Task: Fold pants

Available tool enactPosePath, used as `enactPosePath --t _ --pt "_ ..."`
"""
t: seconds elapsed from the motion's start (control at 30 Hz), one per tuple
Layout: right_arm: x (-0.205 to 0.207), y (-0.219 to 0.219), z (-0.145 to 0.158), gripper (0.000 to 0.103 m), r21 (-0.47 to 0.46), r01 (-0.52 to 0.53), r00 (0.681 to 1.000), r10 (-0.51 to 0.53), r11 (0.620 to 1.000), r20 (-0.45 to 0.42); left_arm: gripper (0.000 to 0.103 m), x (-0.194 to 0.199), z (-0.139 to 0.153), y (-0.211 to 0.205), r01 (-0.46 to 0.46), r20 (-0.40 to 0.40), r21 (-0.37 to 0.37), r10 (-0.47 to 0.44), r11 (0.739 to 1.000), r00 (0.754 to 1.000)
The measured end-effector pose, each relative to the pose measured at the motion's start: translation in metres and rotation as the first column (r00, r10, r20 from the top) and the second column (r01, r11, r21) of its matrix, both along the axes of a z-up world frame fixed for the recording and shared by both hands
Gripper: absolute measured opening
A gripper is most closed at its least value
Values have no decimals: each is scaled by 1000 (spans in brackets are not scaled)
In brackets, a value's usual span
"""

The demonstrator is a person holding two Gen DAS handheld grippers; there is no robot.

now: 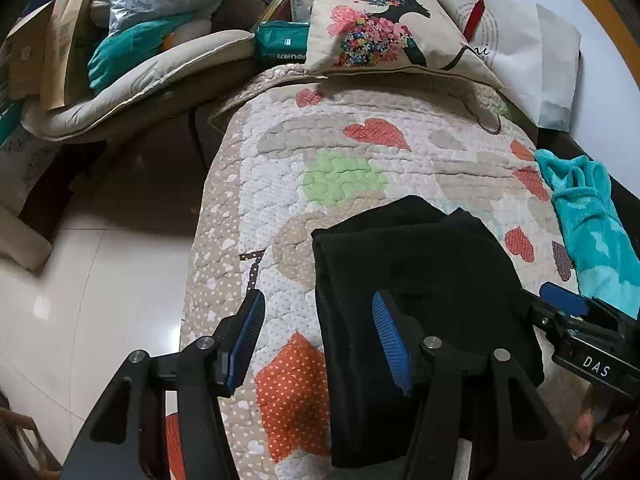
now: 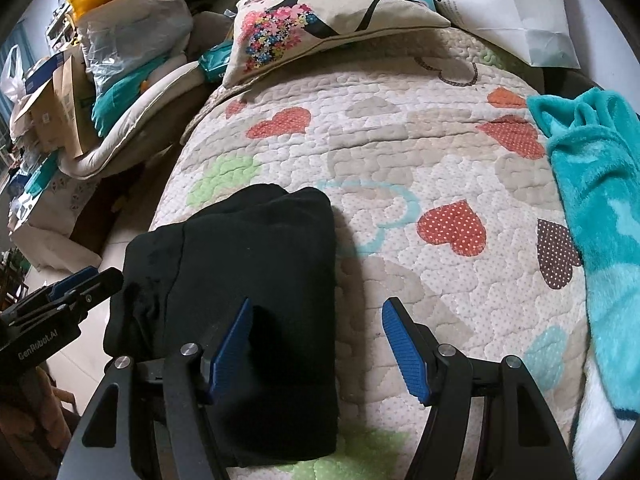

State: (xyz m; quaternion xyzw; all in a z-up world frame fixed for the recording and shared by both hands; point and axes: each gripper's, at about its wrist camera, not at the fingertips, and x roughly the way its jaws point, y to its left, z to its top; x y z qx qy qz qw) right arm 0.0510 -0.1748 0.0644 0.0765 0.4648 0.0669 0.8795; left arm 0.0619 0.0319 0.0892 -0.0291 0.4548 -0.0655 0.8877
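Note:
The black pants (image 1: 420,272) lie folded into a thick rectangle on the heart-patterned quilt (image 1: 340,140). My left gripper (image 1: 318,298) is open and hovers astride the bundle's left edge, one blue pad over the cloth and the other over bare quilt. In the right wrist view the pants (image 2: 256,272) fill the lower left. My right gripper (image 2: 318,304) is open over their right edge, its left pad above the black cloth. Nothing is pinched by either. Each gripper shows at the edge of the other's view: the right gripper (image 1: 560,300) and the left gripper (image 2: 80,278).
A flower-print cushion (image 1: 380,28) and a white bag (image 1: 532,56) lie at the quilt's far end. A teal fleece garment (image 2: 596,200) lies along the right side. Past the quilt's left edge is tile floor (image 1: 100,280), with piled bags and bedding (image 1: 132,40) beyond.

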Motion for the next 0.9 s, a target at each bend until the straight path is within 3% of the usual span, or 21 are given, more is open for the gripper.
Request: enactPosePath --t 0.9 --pt "1 -1 -3 74 3 2 1000 -2 1000 -5 55 1 -7 0 -3 -31 -7 3 1000 1000"
